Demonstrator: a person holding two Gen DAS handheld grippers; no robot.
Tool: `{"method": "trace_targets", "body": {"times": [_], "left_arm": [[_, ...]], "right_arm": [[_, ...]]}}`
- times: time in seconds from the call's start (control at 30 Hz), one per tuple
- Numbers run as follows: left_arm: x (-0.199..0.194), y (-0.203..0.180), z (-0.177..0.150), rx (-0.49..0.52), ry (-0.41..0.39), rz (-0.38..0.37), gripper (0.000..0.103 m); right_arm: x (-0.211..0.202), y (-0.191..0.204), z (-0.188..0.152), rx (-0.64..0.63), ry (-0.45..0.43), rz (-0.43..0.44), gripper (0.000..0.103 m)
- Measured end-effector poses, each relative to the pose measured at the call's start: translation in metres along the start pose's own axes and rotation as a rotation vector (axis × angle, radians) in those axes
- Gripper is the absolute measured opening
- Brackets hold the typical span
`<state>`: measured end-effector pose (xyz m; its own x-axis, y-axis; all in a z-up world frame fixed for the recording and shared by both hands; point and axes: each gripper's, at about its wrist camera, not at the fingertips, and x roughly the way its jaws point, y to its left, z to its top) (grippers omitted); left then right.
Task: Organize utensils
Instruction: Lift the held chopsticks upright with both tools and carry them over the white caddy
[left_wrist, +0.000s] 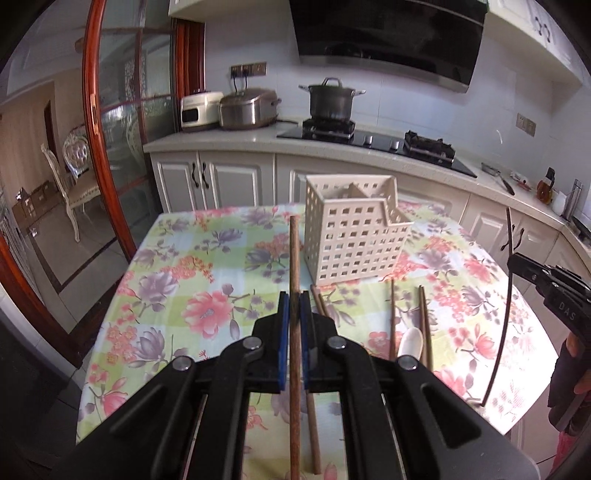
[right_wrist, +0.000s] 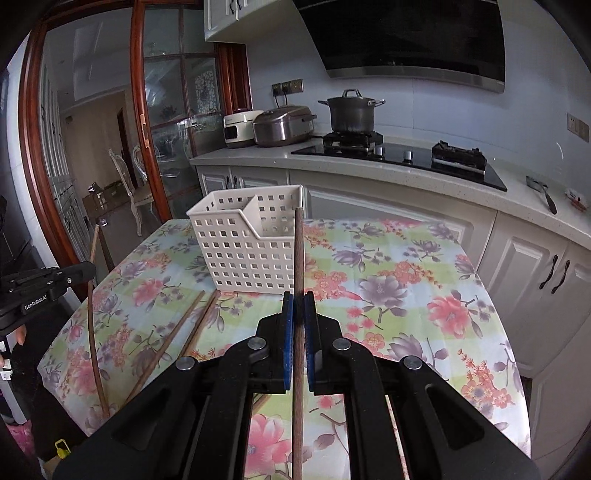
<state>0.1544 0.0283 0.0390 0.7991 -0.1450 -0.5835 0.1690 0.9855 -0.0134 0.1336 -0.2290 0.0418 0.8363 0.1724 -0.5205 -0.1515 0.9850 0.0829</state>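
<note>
A white perforated utensil holder (left_wrist: 354, 230) with two compartments stands empty on the floral table; it also shows in the right wrist view (right_wrist: 251, 245). My left gripper (left_wrist: 294, 301) is shut on a brown wooden chopstick (left_wrist: 294, 258) that points up, left of the holder. My right gripper (right_wrist: 298, 301) is shut on another chopstick (right_wrist: 299, 251), just right of the holder's front. Loose chopsticks (left_wrist: 424, 325) and a white spoon (left_wrist: 410, 341) lie on the table in front of the holder. Two loose chopsticks (right_wrist: 173, 336) show in the right wrist view.
The floral tablecloth (left_wrist: 207, 266) covers a small table. Behind it runs a counter with a stove and pot (left_wrist: 330, 99), a rice cooker (left_wrist: 245, 109) and cabinets. A glass sliding door (left_wrist: 114, 122) is at left. The right gripper shows at the right edge of the left wrist view (left_wrist: 550, 288).
</note>
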Motion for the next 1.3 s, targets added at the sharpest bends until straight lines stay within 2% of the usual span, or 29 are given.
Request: {"method": "trace_targets", "body": {"times": [0.3, 0.67, 0.9, 1.3], "left_arm": [[-0.037, -0.016, -0.006, 0.023, -0.079, 0.003, 0.006], [-0.047, -0.019, 0.006, 0.007, -0.134, -0.016, 0.006], [-0.043, -0.025, 0.042, -0.001, -0.184, -0.025, 0.006], [-0.029, -0.033, 0.132, -0.018, -0.277, 0.007, 0.006]], "right_arm": [[-0.025, 0.014, -0.002, -0.042, -0.040, 0.002, 0.007], [-0.035, 0.023, 0.009, -0.073, -0.091, 0.006, 0.007], [-0.020, 0.023, 0.031, -0.080, -0.102, 0.022, 0.007], [0.013, 0.012, 0.105, -0.038, -0.158, 0.041, 0.007]]}}
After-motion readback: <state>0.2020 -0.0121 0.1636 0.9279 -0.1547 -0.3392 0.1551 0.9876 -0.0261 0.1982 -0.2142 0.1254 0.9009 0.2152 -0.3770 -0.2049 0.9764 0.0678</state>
